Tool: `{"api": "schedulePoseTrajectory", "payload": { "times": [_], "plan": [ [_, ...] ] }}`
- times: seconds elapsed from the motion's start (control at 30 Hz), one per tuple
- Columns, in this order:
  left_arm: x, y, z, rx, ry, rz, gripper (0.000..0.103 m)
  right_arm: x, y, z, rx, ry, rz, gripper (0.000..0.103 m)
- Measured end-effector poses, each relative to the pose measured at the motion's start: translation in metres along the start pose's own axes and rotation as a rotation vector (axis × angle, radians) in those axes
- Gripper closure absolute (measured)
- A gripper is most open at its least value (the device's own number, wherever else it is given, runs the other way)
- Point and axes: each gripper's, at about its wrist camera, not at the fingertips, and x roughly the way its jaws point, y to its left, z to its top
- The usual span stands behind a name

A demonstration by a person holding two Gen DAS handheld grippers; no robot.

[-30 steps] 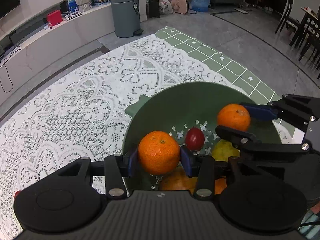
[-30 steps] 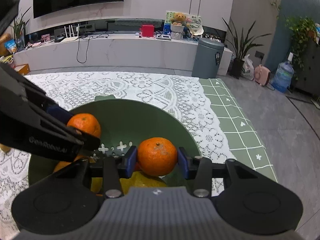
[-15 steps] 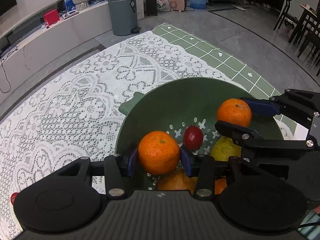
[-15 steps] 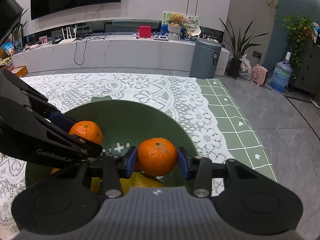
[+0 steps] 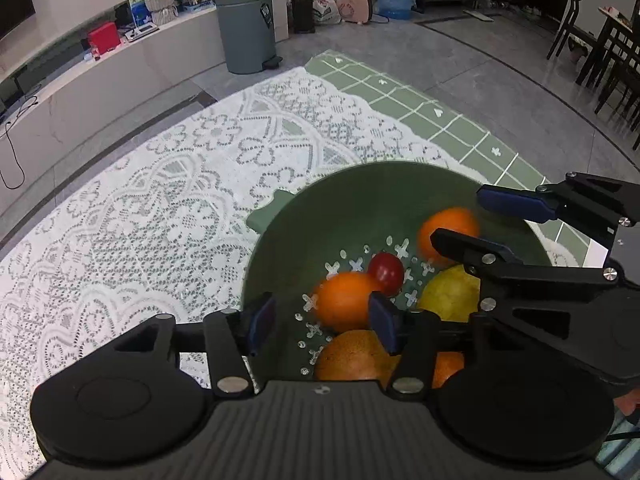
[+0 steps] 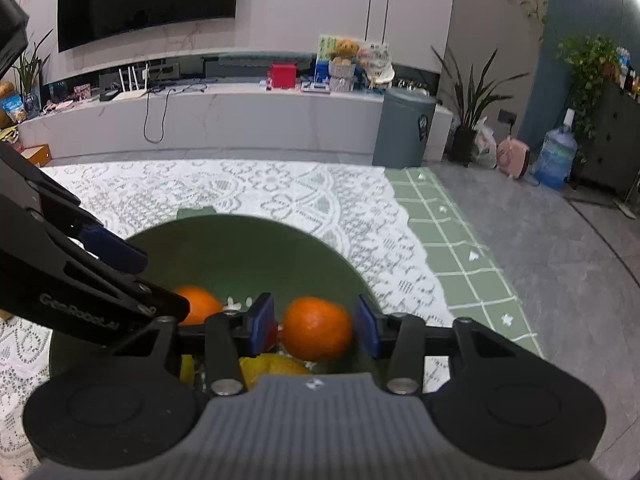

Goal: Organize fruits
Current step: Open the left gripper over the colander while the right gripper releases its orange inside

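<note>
A green perforated bowl (image 5: 352, 196) sits on the lace tablecloth; it also shows in the right wrist view (image 6: 240, 240). My left gripper (image 5: 322, 318) is open above the bowl, and a mandarin (image 5: 346, 300) lies free below its pads, blurred. My right gripper (image 6: 316, 326) is open too, and a mandarin (image 6: 316, 328) sits between its pads without touching them. In the left wrist view the right gripper (image 5: 484, 220) hangs over the bowl's right side above that mandarin (image 5: 444, 228). A small red fruit (image 5: 386, 272), a yellow fruit (image 5: 452, 292) and an orange (image 5: 352, 356) lie in the bowl.
The lace cloth (image 5: 160, 216) covers the table, with a green checked cloth (image 5: 440, 116) at its far edge. Beyond are a grey bin (image 5: 246, 28), a low white cabinet (image 6: 200, 120) and dining chairs (image 5: 600, 48).
Both grippers have opened. The mandarin from my left gripper has dropped into the bowl, and the right one's mandarin has come free between the pads.
</note>
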Motion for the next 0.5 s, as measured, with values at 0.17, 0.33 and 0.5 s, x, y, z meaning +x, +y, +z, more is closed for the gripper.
{"api": "schedulePoseTrajectory", "payload": {
  "times": [0.17,0.33,0.5],
  "plan": [
    [-0.012,0.005,-0.001,-0.028,-0.024,-0.011,0.033,-0.003,-0.005,0.001,0.04,-0.017,0.016,0.047],
    [-0.03,0.009,-0.007,-0.066,-0.083,-0.003,0.032,-0.013,-0.006,0.001,0.071,-0.083,0.004,0.039],
    [-0.048,0.016,-0.015,-0.111,-0.145,0.023,0.032,-0.026,-0.002,0.001,0.1,-0.17,-0.008,0.029]
  ]
}}
